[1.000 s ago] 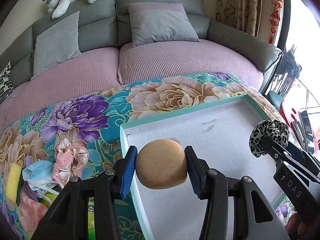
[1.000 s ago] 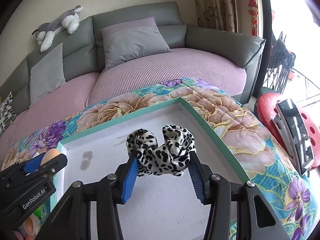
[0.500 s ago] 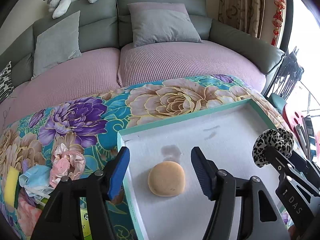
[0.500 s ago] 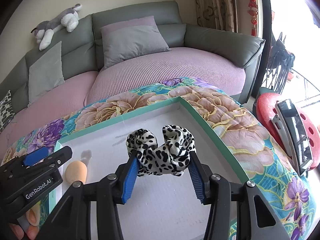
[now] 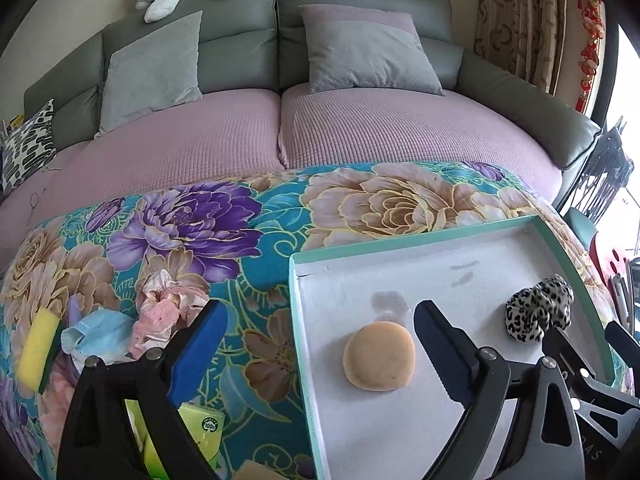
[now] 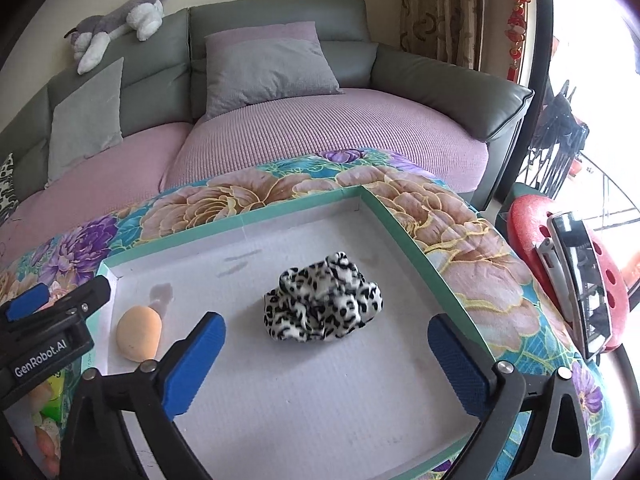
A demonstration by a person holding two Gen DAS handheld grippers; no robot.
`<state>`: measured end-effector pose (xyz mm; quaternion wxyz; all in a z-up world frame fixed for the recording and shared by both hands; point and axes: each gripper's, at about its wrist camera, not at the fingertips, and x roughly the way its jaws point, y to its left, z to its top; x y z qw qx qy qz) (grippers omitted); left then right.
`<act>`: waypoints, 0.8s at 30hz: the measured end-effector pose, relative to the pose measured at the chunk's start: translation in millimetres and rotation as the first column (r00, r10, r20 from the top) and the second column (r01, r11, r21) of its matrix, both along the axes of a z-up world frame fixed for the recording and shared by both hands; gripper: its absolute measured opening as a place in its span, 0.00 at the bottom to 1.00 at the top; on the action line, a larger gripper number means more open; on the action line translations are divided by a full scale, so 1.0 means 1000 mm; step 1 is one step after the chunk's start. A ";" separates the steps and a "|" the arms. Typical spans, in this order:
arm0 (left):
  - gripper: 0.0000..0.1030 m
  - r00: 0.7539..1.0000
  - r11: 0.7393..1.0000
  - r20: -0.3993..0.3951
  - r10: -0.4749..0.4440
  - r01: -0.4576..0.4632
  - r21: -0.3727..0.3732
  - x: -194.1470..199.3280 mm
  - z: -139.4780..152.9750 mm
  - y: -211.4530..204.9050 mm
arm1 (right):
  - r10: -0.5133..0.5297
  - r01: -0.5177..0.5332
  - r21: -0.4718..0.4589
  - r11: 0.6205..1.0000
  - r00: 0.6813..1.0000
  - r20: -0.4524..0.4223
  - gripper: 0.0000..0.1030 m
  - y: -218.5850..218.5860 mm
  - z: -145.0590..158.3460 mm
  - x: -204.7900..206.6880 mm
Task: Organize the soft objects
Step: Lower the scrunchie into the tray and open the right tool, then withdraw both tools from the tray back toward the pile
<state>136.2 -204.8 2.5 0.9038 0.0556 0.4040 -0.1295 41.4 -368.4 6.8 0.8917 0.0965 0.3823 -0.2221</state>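
A white tray (image 6: 404,220) with a green rim is laid on the floral cloth (image 5: 240,216), seemingly as the collecting place. Inside it, a leopard-print scrunchie (image 6: 322,304) is seen near the tray's right wall and a peach sponge (image 5: 379,356) near its left wall. Both are released: the left gripper (image 5: 320,354) and right gripper (image 6: 326,364) are held spread wide, empty.

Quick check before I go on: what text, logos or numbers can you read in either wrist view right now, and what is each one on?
"GenRobot.AI": white lettering on the black body of the left gripper, seen in the right wrist view.
"100%": round badge on the green packet on the floral cloth, left wrist view; its smaller print is too small to read.
"DAS": faint, partly cut-off letters on the right gripper's body at the lower right of the left wrist view.
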 end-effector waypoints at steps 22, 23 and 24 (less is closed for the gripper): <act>1.00 0.997 0.995 0.009 0.074 -0.073 -0.062 -0.019 0.015 0.046 | -0.017 0.016 -0.033 0.999 0.999 -0.044 1.00 0.009 0.008 -0.004; 1.00 0.997 0.995 0.013 0.071 -0.070 -0.069 -0.022 0.018 0.048 | -0.023 0.022 -0.033 0.999 0.999 -0.044 1.00 0.010 0.009 -0.005; 1.00 0.998 0.995 0.017 0.068 -0.067 -0.074 -0.025 0.020 0.050 | -0.025 0.024 -0.029 0.999 0.999 -0.043 1.00 0.011 0.010 -0.007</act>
